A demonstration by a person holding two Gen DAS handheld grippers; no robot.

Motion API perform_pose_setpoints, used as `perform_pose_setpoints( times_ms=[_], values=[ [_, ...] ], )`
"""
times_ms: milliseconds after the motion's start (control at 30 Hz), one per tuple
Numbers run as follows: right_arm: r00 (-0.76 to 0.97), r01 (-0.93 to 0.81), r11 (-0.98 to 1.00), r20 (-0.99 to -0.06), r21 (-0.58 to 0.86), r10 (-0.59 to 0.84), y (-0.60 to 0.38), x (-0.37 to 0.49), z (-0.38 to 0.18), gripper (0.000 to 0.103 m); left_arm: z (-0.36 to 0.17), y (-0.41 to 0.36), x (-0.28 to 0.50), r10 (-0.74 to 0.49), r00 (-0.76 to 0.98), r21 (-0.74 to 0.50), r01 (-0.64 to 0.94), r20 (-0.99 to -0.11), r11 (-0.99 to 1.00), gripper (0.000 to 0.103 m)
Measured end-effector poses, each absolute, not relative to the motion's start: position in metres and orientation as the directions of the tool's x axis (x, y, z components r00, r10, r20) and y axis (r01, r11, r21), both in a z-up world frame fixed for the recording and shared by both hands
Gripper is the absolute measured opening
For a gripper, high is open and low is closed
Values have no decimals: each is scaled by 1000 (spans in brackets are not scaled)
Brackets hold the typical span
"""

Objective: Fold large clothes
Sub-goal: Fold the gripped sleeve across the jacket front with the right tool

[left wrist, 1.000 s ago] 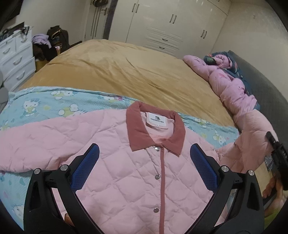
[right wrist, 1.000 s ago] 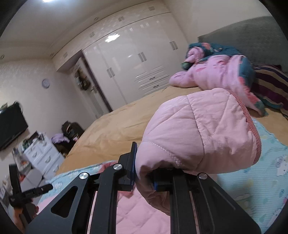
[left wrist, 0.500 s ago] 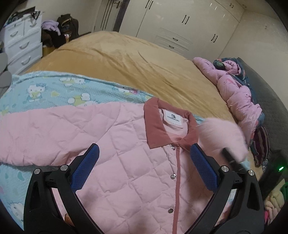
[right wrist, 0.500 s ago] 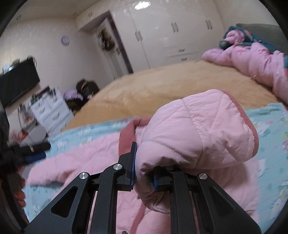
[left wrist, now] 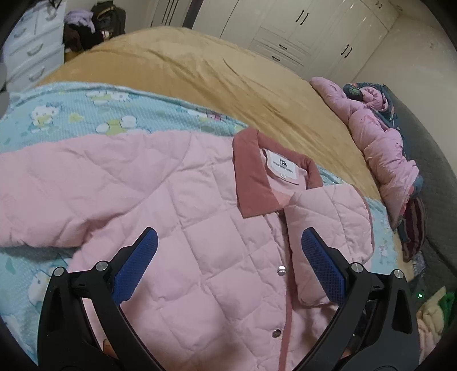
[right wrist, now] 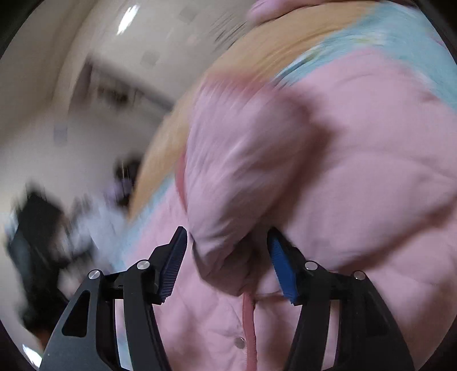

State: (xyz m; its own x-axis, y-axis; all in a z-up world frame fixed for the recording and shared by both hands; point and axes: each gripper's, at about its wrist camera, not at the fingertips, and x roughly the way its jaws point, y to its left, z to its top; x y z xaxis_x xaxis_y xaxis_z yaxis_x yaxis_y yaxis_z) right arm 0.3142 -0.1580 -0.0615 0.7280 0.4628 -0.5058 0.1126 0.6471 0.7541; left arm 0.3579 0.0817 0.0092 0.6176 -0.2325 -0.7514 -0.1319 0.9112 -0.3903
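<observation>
- The pink quilted jacket (left wrist: 182,217) lies front-up across the middle of the left wrist view, buttoned, its darker collar (left wrist: 257,174) just right of centre, spread on a blue cartoon-print sheet (left wrist: 85,111) over a tan bedspread (left wrist: 214,74).
- The sleeve (left wrist: 328,225) at centre right is folded in over the chest, its cuff edge lying just below the collar and partly covering the button placket.
- Step in hand, as I judge it: the first sleeve fold is laid and being let go. The other sleeve (left wrist: 57,194) reaches out flat toward the left edge, not yet folded.
- Right gripper (right wrist: 227,262): jaws stand wide, the folded sleeve end between them but apparently touching neither pad; the view is heavily blurred, so contact is uncertain.
- Left gripper (left wrist: 228,262): jaws wide, holding nothing, hovering over the jacket's chest in the lower frame.
- Next move calls for the left gripper to go left to the outstretched sleeve, pinch near its cuff and bring it across the chest to meet the first.
- Against half a second ago: the right gripper was then clamped on the sleeve and carrying it in the air; now it has opened and the sleeve rests on the jacket.
- The left gripper was open then too; its view has shifted slightly.
- Outward: another pink garment (left wrist: 380,148) heaped at the right edge, white wardrobes (left wrist: 300,25) at top.
</observation>
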Motion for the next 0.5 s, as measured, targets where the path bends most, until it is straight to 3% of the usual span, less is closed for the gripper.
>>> perform_pose_setpoints(
  times_ms=[100, 233, 500],
  values=[
    [747, 25, 684, -469, 729, 472, -159, 321, -44, 24, 4, 85, 359, -299, 602, -461, -131, -740, 878, 95],
    [733, -175, 773, -443, 610, 516, -126, 322, -14, 19, 5, 96, 359, -372, 621, -560, -133, -690, 818, 95],
    [579, -389, 800, -554, 457, 598, -41, 321, -21, 18, -7, 124, 363, -413, 640, -652, -185, -648, 736, 95]
  ],
)
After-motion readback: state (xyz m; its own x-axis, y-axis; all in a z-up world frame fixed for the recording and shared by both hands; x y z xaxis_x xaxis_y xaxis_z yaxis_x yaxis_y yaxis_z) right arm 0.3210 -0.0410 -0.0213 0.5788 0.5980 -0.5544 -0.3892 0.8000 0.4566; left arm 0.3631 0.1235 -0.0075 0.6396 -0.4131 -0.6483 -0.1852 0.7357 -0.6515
